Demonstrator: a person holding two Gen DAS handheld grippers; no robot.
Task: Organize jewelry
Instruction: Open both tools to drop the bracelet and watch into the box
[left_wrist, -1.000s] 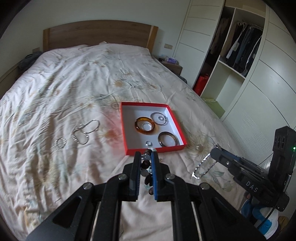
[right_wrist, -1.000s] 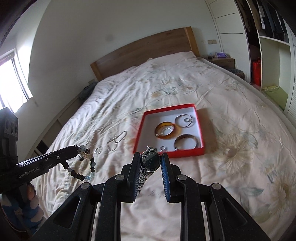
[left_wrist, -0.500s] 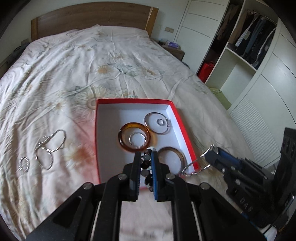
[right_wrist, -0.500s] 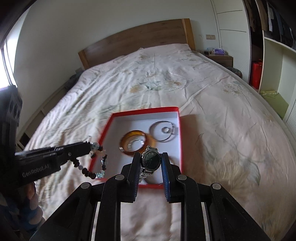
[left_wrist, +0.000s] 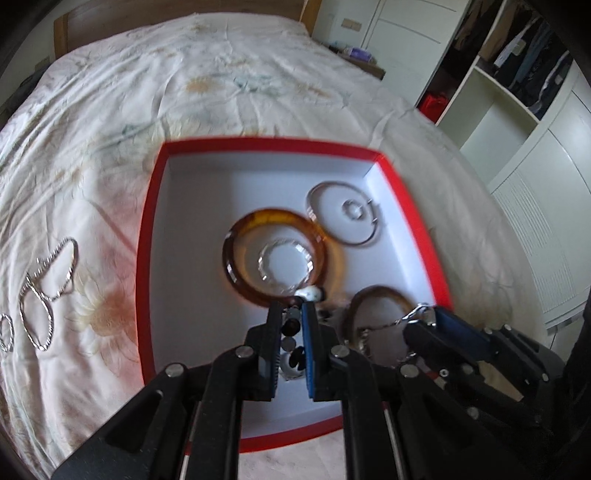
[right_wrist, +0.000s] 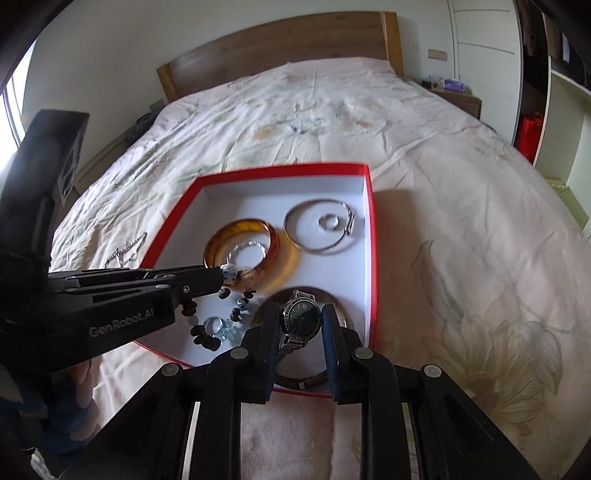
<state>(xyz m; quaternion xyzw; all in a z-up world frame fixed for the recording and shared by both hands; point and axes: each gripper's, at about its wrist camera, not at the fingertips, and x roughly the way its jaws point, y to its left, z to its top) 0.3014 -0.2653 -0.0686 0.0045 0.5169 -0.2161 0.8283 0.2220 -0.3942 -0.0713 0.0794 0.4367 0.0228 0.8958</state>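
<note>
A red box (left_wrist: 147, 236) with a white floor lies on the bed; it also shows in the right wrist view (right_wrist: 372, 236). In it lie an amber bangle (left_wrist: 240, 236), a silver bangle (left_wrist: 364, 240), small rings and a dark bangle (left_wrist: 373, 291). My left gripper (left_wrist: 291, 317) is shut on a beaded bracelet (right_wrist: 207, 332), which hangs over the box's near left part. My right gripper (right_wrist: 301, 314) is shut on a silver watch (right_wrist: 301, 317) with a dark face, above the dark bangle at the box's near right.
A silver chain (left_wrist: 48, 280) and a small silver ring (left_wrist: 5, 332) lie on the floral bedspread left of the box. A wooden headboard (right_wrist: 280, 48) stands at the far end. White wardrobes with open shelves (left_wrist: 517, 110) stand to the right.
Both grippers have moved forward and down over the red box, each carrying its piece. The beaded bracelet and the watch now hang above the box's near part.
</note>
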